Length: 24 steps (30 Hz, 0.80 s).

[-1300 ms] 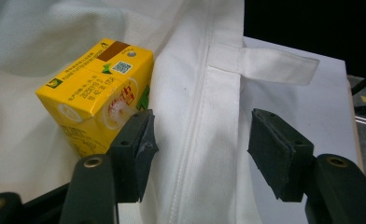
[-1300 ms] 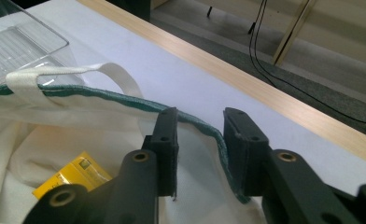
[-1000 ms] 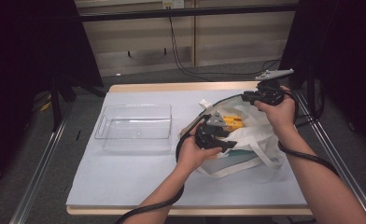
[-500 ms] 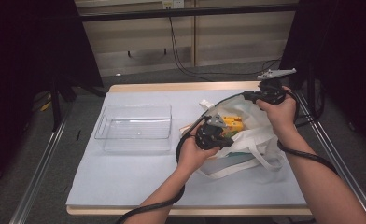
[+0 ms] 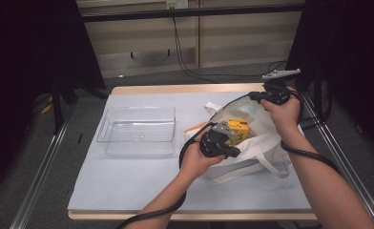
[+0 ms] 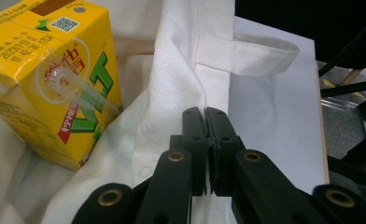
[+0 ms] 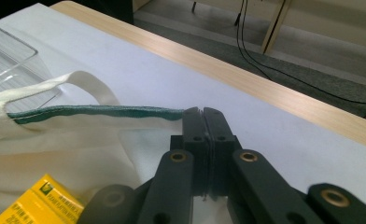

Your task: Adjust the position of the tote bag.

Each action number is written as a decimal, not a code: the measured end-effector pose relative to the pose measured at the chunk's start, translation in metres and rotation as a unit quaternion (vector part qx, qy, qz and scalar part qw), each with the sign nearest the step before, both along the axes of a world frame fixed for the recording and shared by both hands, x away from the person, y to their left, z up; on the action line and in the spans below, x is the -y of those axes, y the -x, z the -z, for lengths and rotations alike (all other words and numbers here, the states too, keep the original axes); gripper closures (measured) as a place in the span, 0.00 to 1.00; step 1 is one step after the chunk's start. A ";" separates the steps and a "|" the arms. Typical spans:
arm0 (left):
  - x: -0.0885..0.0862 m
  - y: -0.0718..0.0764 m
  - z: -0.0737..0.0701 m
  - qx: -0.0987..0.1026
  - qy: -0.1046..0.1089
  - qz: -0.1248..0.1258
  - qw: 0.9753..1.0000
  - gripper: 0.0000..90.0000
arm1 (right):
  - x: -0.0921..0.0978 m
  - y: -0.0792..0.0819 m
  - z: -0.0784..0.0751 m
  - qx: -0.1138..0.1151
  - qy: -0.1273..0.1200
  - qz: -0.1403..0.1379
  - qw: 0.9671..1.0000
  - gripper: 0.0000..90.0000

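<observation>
Here, white bag (image 5: 252, 148) rim pinched in both jaws, yellow carton (image 6: 50, 79) beside left gripper (image 6: 205, 112)

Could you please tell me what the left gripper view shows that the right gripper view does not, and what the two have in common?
The left gripper view alone shows the straw stuck to the carton's face and the left gripper shut on the bag's white edge. The right gripper view alone shows the clear plastic tray, the bag's green-trimmed rim with the right gripper shut on it, and the table's wooden edge. Both show the white tote bag and the yellow drink carton inside it.
</observation>
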<state>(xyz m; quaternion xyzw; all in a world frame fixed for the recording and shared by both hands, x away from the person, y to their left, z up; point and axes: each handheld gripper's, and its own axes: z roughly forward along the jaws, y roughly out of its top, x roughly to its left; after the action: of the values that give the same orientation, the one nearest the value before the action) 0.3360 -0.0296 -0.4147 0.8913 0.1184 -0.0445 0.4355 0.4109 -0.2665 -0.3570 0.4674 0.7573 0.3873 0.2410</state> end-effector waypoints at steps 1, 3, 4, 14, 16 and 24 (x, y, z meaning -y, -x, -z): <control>-0.001 0.000 0.001 -0.001 -0.002 0.002 1.000 0.97 | -0.001 -0.001 0.001 -0.001 0.002 0.002 1.000 0.99; -0.001 0.002 0.003 -0.006 0.003 0.000 1.000 0.97 | -0.002 -0.004 0.004 -0.004 0.002 0.003 1.000 0.99; -0.002 0.002 0.002 -0.008 -0.004 0.006 1.000 0.97 | -0.002 -0.004 0.004 -0.006 0.002 0.007 1.000 0.99; -0.003 0.006 0.006 -0.010 0.003 0.017 1.000 0.97 | -0.002 -0.016 0.018 -0.019 0.006 0.017 1.000 0.99; -0.003 0.008 0.006 -0.010 0.003 0.018 1.000 0.97 | -0.001 -0.018 0.021 -0.022 0.003 0.023 0.999 0.99; -0.003 0.010 0.009 -0.011 0.003 0.024 1.000 0.97 | 0.002 -0.023 0.030 -0.027 -0.007 0.026 0.999 0.99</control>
<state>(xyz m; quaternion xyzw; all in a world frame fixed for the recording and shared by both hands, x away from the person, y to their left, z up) 0.3258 -0.0263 -0.4236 0.8920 0.1019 -0.0654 0.4355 0.4336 -0.2687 -0.3867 0.4989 0.7485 0.3732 0.2273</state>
